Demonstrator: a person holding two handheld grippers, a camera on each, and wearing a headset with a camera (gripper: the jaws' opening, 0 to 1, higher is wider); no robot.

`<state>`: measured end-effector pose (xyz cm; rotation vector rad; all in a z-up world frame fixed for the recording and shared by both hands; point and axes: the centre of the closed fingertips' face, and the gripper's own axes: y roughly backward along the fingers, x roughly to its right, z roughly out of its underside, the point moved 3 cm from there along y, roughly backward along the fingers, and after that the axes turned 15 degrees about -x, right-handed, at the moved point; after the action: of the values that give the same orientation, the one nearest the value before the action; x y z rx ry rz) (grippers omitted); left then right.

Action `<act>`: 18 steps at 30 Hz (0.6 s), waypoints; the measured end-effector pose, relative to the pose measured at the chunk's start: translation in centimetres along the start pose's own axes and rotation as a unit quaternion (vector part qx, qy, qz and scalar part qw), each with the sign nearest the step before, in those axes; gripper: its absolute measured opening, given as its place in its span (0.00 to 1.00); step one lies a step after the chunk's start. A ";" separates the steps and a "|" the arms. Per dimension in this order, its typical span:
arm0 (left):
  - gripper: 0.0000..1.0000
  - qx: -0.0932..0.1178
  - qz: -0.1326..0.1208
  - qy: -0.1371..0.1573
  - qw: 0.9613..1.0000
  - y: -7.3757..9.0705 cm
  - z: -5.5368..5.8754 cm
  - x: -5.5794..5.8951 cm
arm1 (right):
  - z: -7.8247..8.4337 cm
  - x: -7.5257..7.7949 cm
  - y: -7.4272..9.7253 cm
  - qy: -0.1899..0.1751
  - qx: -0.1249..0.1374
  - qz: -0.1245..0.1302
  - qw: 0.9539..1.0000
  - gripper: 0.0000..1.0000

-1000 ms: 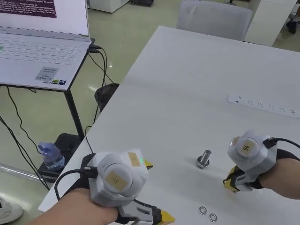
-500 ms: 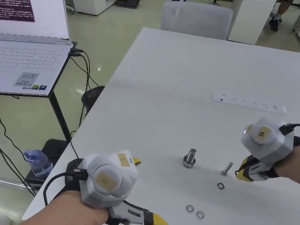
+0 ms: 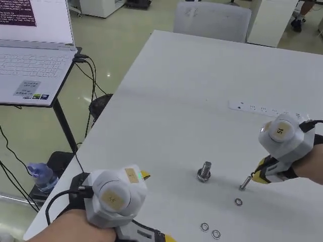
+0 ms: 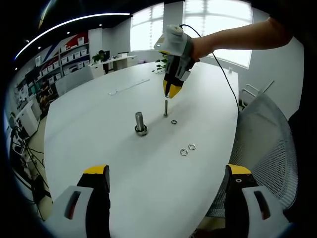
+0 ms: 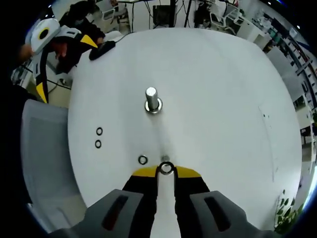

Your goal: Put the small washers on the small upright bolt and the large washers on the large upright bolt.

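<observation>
The large upright bolt [image 3: 204,171] [image 4: 140,123] [image 5: 151,99] stands mid-table with a ring at its base. To its right stands the small upright bolt [image 3: 244,183] [image 4: 166,106]. My right gripper [image 3: 258,176] [image 5: 166,171] hovers right at its top, jaws nearly closed on a small washer [image 5: 166,168]. One loose small washer [image 3: 238,202] [image 5: 142,159] lies beside the small bolt, and two more washers [image 3: 210,230] [image 4: 187,149] [image 5: 98,138] lie nearer the front. My left gripper [image 3: 156,206] [image 4: 166,198] stands open near the table's front edge, with nothing between its jaws.
A white power strip [image 3: 262,109] lies behind the bolts. A laptop [image 3: 30,55] sits on a stand to the left, with cables and a water bottle [image 3: 41,176] on the floor. A grey chair [image 3: 212,20] stands at the far end, and a mesh chair [image 4: 267,148] by the near edge.
The head camera has swung, bringing the small bolt and a third washer into view. My right gripper has edged up and in over the small bolt. The left gripper has barely moved.
</observation>
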<state>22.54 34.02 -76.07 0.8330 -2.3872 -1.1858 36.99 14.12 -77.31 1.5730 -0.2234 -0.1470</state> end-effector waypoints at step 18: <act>0.96 -0.010 0.002 0.000 1.000 0.0 0.6 -0.4 | -0.2 0.4 -1.3 0.000 -0.015 -0.008 1.000 0.12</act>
<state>22.50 34.63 -76.40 0.8225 -2.3726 -1.2067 37.47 14.18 -78.62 1.5450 -0.2079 -0.1633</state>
